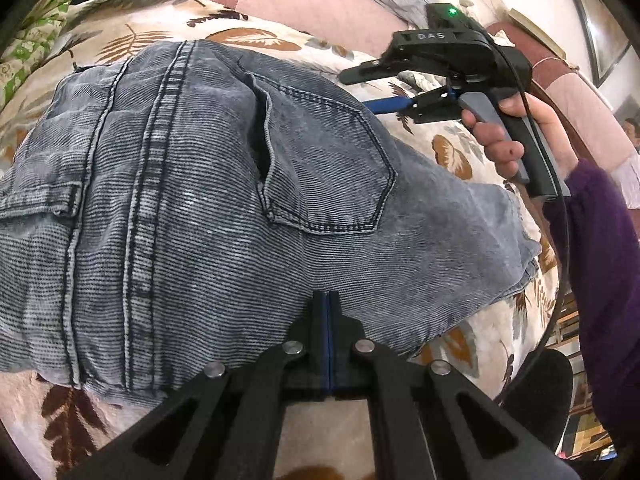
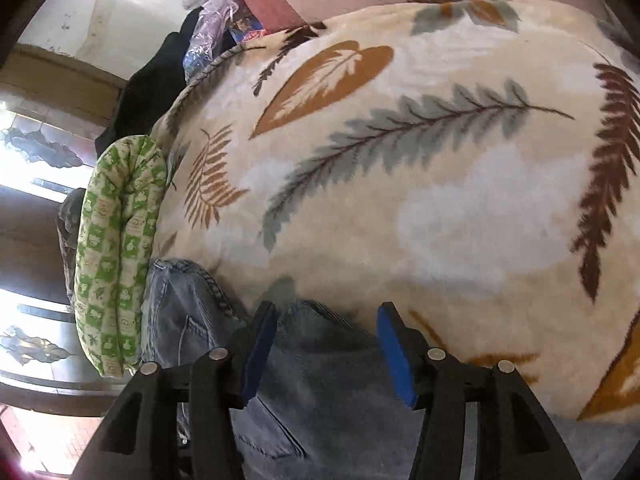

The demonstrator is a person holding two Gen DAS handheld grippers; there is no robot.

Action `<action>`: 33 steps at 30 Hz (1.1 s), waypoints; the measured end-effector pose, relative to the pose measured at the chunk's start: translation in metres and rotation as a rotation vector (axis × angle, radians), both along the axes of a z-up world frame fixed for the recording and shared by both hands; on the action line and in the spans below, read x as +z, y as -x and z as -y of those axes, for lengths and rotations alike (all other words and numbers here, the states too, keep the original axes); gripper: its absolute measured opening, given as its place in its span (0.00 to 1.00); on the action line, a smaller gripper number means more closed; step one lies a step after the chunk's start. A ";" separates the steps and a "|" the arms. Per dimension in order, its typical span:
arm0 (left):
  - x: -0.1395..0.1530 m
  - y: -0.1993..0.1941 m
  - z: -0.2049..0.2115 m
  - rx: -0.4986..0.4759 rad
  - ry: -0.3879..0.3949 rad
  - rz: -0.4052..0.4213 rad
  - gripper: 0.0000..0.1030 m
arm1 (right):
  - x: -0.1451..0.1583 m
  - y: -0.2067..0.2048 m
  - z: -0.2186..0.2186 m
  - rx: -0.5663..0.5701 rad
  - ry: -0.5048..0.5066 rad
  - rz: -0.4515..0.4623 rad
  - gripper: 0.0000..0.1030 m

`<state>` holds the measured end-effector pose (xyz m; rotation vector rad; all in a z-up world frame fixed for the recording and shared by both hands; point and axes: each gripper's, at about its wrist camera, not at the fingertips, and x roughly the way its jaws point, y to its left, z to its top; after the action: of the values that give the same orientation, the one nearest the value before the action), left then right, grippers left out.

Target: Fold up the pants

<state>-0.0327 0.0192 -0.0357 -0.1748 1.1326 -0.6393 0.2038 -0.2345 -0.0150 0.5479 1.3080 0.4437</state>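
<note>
The leaf-print blanket (image 2: 460,208) on the bed lies bare and roomy beyond the pants (image 1: 224,184), ending at a green-patterned cushion (image 2: 120,248) along one edge and a pink quilt (image 1: 320,4) along the far one. The pants rest on the blanket, back pocket up; the left gripper (image 1: 329,300) has its jaws pressed together at the denim's near edge, perhaps pinching a fold, though the view is too tight to be sure. The right gripper (image 2: 326,344), held by a hand (image 1: 516,136) in a purple sleeve (image 1: 600,280), hangs over the pants' edge nearest the cushion, jaws half apart with denim below and nothing gripped.
</note>
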 end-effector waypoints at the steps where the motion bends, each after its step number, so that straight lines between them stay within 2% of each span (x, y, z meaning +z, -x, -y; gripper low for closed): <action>1: 0.000 -0.001 0.000 -0.001 -0.001 0.001 0.01 | -0.004 -0.002 -0.006 0.021 -0.001 -0.022 0.55; 5: 0.000 -0.003 0.005 0.000 -0.001 -0.005 0.01 | -0.015 -0.002 -0.018 0.092 0.042 -0.053 0.53; 6: 0.000 -0.004 0.004 0.001 0.000 -0.009 0.01 | -0.016 -0.001 -0.022 0.105 0.048 -0.048 0.46; 7: -0.001 -0.007 0.004 0.002 0.001 -0.011 0.01 | -0.014 0.000 -0.027 0.125 0.058 -0.033 0.29; 9: -0.002 -0.010 0.004 0.004 0.005 -0.016 0.01 | -0.007 0.006 -0.039 0.184 0.129 0.002 0.14; 10: -0.002 -0.011 0.004 0.005 0.006 -0.018 0.02 | -0.004 0.009 -0.043 0.195 0.162 0.016 0.09; 15: -0.004 -0.013 0.003 0.019 0.007 -0.027 0.02 | 0.033 0.021 -0.052 0.181 0.298 0.146 0.05; 19: -0.001 -0.010 0.005 0.025 -0.003 -0.011 0.02 | 0.050 0.014 -0.043 0.106 0.288 0.195 0.05; 24: 0.007 -0.001 0.013 0.013 -0.056 0.050 0.02 | 0.030 0.007 -0.035 0.029 0.316 0.178 0.04; 27: 0.011 0.005 0.015 0.012 -0.075 0.085 0.02 | 0.018 0.004 -0.027 -0.025 0.286 0.168 0.04; 33: 0.023 0.011 0.013 0.049 -0.110 0.152 0.02 | -0.003 -0.004 -0.025 -0.102 0.302 0.166 0.04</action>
<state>-0.0437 0.0063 -0.0127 -0.0587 1.0113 -0.5362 0.2074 -0.2096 -0.0185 0.3161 1.1546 0.1971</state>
